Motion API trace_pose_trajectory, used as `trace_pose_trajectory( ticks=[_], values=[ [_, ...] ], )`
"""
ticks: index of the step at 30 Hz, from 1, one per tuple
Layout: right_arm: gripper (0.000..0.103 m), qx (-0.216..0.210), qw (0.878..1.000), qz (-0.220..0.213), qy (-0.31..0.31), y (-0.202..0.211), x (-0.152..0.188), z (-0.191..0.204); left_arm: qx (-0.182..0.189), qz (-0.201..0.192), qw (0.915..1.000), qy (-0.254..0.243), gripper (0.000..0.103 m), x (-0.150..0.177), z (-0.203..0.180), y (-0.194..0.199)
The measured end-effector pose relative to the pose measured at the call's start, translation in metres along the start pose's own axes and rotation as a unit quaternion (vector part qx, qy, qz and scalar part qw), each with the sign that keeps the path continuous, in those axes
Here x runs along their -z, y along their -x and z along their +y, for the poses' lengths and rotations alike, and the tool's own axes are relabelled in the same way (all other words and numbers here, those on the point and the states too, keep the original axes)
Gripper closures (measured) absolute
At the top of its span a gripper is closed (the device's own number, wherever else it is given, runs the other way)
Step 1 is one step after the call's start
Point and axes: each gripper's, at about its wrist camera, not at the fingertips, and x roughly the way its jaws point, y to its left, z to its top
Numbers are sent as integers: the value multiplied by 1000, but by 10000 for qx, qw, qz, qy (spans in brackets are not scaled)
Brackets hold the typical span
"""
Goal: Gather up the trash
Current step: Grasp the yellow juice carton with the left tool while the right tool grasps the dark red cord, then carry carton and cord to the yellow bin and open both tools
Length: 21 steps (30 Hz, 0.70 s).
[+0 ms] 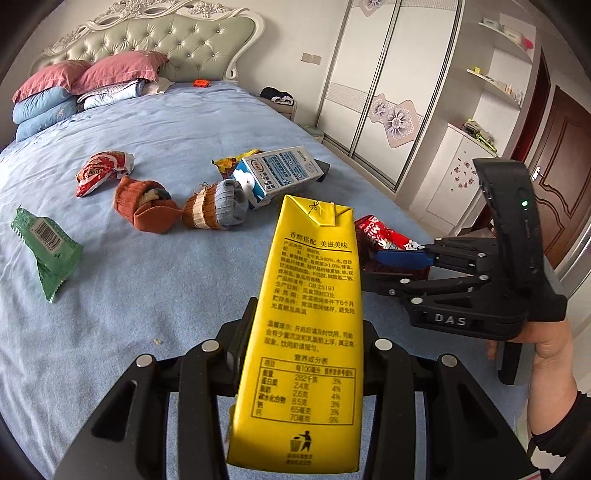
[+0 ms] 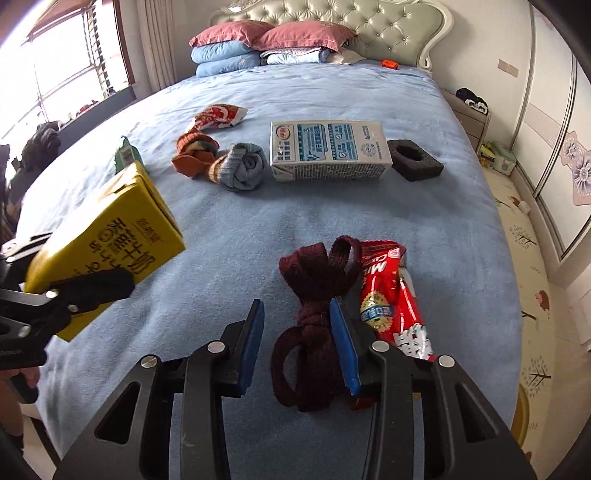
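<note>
Only the right wrist view shows the maroon sock (image 2: 314, 328) between pads.

The milk box (image 1: 306, 325) in the middle of the left wrist view was bright yellow with dark writing. The bed sheet (image 2: 332, 206) was soft blue. A box (image 2: 325, 151) in the upper middle was white with blue pictures. The tied sock (image 2: 314, 317) low in the right wrist view was dark red. Beside it, the wrapper (image 2: 391, 302) was shiny red. At the left, a wrapper (image 1: 48, 251) was green. The pillows (image 2: 273, 35) at the top were pink and blue.
</note>
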Motion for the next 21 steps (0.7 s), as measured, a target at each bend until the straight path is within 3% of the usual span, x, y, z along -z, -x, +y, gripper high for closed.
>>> trace_pose_trajectory(
  ticks=[3, 5, 15, 18, 21],
  values=[
    [70, -12, 10000, -42, -78, -2, 2, -4, -26, 11, 10000, -8, 62, 1, -3, -1],
    [84, 49, 9999, -69, -150, 0, 3, -10, -33, 26, 10000, 12, 62, 0, -5, -3],
    [84, -992, 9907, -508, -777, 38, 12, -40, -74, 3, 9998, 164, 62, -12, -16, -10],
    [84, -1063, 9888, -696, -777, 58, 17, -48, 186, 8, 9996, 230, 62, -17, -26, -12],
    [84, -1025, 9880, -838, -796, 77, 23, -61, 220, -34, 9997, 137, 62, -21, -43, -16]
  ],
)
